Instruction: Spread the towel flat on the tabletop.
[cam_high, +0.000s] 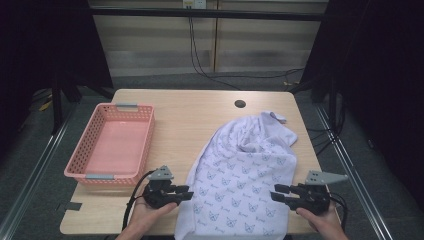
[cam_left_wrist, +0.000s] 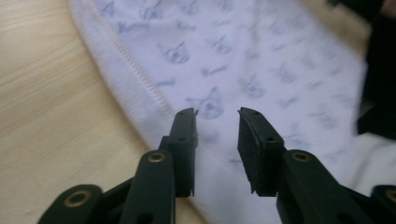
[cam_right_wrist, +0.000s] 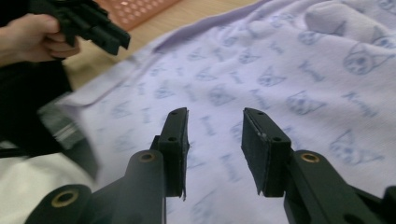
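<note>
High view, cloth: a white cloth (cam_high: 243, 170) with a blue cat print lies on the right half of the table (cam_high: 190, 115); its near edge hangs over the front rim; its far end is bunched
High view, basket: a pink basket (cam_high: 113, 144) stands at the table's left, apart from the cloth
High view, left gripper (cam_high: 183, 192): held low at the cloth's left edge; jaws point right, parted, nothing in them
High view, right gripper (cam_high: 280, 192): at the cloth's right edge; jaws point left, parted, nothing gripped
Left gripper view: left gripper (cam_left_wrist: 217, 113) partly open over the cloth (cam_left_wrist: 261, 70) just inside its stitched hem; no fabric between the pads
Right gripper view: right gripper (cam_right_wrist: 215, 112) partly open above the cloth (cam_right_wrist: 289, 70); pads bare; left gripper (cam_right_wrist: 95, 30) in a hand at upper left; basket (cam_right_wrist: 140, 9) beyond
</note>
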